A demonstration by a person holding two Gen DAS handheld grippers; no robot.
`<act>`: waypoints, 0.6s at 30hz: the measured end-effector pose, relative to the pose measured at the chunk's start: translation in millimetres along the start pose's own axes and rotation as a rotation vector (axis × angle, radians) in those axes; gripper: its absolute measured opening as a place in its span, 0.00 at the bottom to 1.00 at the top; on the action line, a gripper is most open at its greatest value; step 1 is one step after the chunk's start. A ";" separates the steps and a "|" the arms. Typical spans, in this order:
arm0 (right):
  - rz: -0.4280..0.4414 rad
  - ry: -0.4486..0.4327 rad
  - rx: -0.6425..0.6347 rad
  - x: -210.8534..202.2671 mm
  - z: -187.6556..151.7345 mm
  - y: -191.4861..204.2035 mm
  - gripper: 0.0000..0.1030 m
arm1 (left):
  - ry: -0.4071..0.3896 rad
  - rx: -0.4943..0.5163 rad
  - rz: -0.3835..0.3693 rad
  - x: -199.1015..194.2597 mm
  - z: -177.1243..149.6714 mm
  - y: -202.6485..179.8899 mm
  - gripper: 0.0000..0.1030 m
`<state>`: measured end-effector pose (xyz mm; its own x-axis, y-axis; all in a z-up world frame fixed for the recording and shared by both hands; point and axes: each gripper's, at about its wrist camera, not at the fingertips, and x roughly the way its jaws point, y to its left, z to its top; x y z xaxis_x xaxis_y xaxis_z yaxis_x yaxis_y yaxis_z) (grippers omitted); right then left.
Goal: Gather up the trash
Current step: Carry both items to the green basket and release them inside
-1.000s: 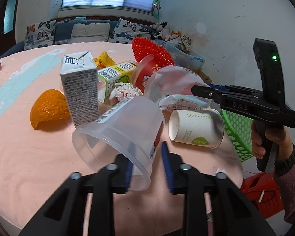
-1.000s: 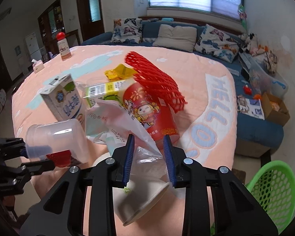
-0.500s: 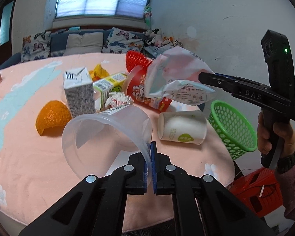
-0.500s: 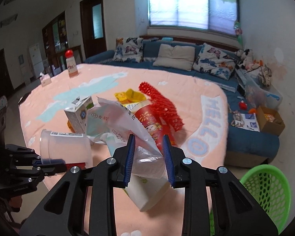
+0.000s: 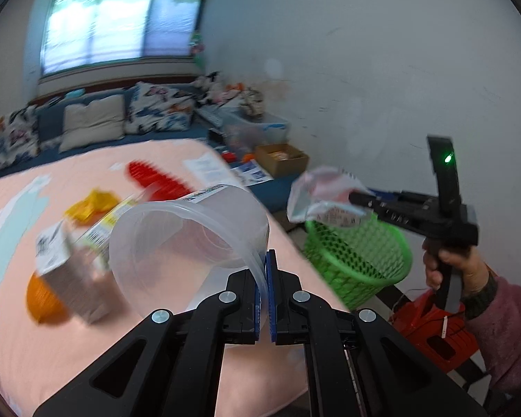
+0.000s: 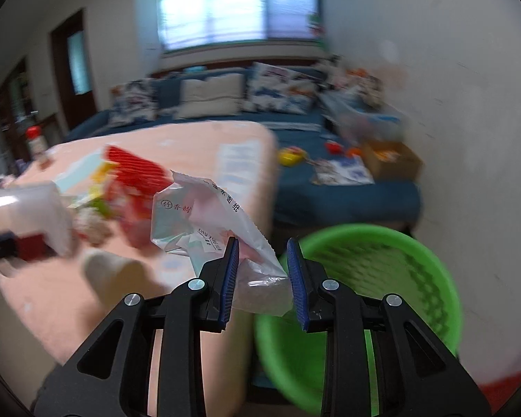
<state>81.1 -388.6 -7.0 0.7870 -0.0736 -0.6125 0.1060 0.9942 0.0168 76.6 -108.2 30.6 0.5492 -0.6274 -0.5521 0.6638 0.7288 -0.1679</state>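
Note:
My left gripper is shut on the rim of a clear plastic cup and holds it lifted above the pink table. My right gripper grips a crumpled plastic wrapper and holds it in the air beside the green basket. In the left wrist view the wrapper hangs just above the basket rim, with the right gripper behind it. A milk carton, orange peel, red mesh and yellow wrapper lie on the table.
A white paper cup lies on the table near its edge. A red stool stands on the floor below the basket. A sofa with cushions and a cardboard box are behind. A red-capped bottle stands far left.
Both grippers have lifted and swung right, toward the green basket. The clear cup and the wrapper have left the table with them. The wrapper now hangs at the basket rim.

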 end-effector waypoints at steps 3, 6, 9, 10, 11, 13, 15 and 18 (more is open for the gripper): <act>-0.050 0.026 0.046 2.0 -13.0 -27.2 0.29 | 0.004 0.037 -0.038 16.4 13.6 -17.6 0.04; -0.091 0.052 0.083 5.5 -24.3 -49.5 0.30 | 0.021 0.063 -0.081 38.0 26.5 -36.6 0.04; -0.118 0.077 0.121 8.7 -38.7 -69.2 0.31 | 0.044 0.097 -0.122 61.0 38.0 -57.6 0.04; -0.119 0.083 0.128 9.3 -42.4 -73.3 0.31 | 0.051 0.109 -0.129 68.0 41.7 -63.3 0.04; -0.127 0.089 0.137 9.9 -47.9 -79.1 0.32 | 0.061 0.125 -0.140 77.8 45.8 -71.4 0.04; -0.133 0.097 0.155 10.4 -50.8 -88.8 0.46 | 0.074 0.139 -0.154 91.0 50.3 -81.6 0.04; -0.144 0.088 0.173 8.1 -54.8 -99.4 0.51 | 0.102 0.154 -0.176 110.1 55.1 -92.9 0.04; -0.153 0.081 0.194 3.7 -58.4 -112.2 0.52 | 0.136 0.176 -0.190 130.9 57.7 -107.7 0.04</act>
<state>36.7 -495.8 -57.3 0.7023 -0.2077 -0.6809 0.3409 0.9378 0.0655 106.3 -284.6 23.5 0.3415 -0.6968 -0.6308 0.8327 0.5356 -0.1407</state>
